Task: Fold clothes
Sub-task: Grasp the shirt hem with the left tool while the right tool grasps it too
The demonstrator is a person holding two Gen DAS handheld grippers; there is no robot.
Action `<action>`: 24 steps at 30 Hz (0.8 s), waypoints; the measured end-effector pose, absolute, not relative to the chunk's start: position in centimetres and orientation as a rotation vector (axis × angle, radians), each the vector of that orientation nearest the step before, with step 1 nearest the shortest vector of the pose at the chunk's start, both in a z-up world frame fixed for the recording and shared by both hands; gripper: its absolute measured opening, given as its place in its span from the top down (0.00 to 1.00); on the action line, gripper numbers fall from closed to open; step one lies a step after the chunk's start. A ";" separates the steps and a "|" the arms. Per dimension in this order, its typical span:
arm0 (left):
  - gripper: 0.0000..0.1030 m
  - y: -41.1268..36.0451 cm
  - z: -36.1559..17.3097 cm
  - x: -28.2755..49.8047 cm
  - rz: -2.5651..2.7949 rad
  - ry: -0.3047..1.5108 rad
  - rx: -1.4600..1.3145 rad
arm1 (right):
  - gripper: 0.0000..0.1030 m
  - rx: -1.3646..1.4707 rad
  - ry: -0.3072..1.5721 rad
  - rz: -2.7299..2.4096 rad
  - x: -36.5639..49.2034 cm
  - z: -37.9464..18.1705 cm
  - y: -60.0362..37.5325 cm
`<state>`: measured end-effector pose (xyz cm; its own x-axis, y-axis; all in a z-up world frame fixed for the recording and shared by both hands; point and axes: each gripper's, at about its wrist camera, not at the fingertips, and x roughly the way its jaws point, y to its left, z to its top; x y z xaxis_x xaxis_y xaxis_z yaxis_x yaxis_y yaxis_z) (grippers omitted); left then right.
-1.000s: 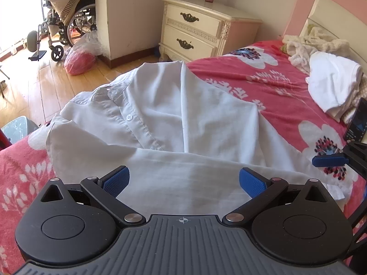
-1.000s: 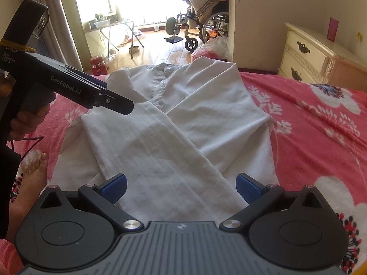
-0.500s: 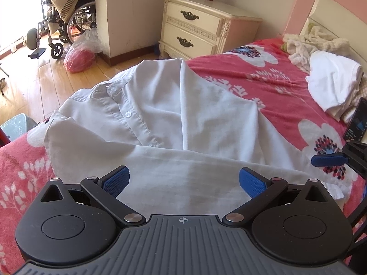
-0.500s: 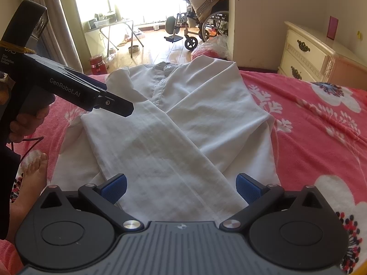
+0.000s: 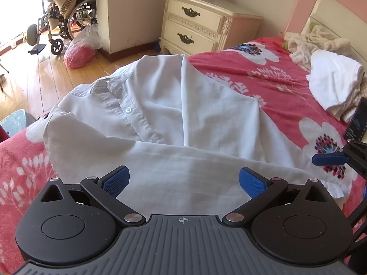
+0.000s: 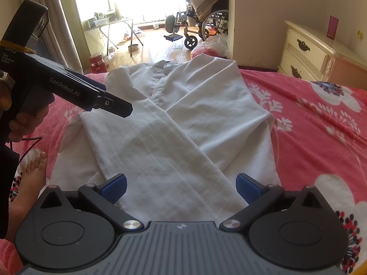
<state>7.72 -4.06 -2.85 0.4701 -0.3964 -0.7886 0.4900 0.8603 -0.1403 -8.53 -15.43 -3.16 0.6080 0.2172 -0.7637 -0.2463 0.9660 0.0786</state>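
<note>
A white button-up shirt (image 5: 160, 119) lies front-up on the red flowered bedspread (image 5: 263, 78), collar toward the bed's edge, with both sleeves folded across its body. In the right wrist view the same shirt (image 6: 183, 123) shows one sleeve crossing diagonally over the other. My left gripper (image 5: 184, 180) hovers open over the folded sleeve, nothing between its blue pads. My right gripper (image 6: 181, 186) is open too, above the shirt's lower part. The left gripper's body (image 6: 68, 87) appears at the left of the right wrist view, held in a hand. A blue fingertip (image 5: 330, 159) of the right gripper shows at the left view's right edge.
A pile of white and cream clothes (image 5: 332, 84) sits near the pink headboard. A cream nightstand (image 5: 201, 27) stands beside the bed. A wheelchair (image 6: 206, 27), a red bag (image 5: 79, 53) and a folding table (image 6: 114, 29) are on the wooden floor. A bare foot (image 6: 32, 174) rests at the bed's left.
Both grippers have stayed open. The left gripper has drifted slightly, so the shirt sits a little lower and nearer in its view. The shirt itself has not moved.
</note>
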 end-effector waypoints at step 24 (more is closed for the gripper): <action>0.00 8.6 -3.7 28.9 -0.172 0.929 -0.223 | 0.03 -0.019 0.866 0.551 20.4 1.8 -14.0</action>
<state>28.93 8.60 -3.73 0.5880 -0.2423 -0.7717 0.0506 0.9632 -0.2639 20.40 -14.02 1.79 0.5178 0.4513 -0.7268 -0.4667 0.8610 0.2021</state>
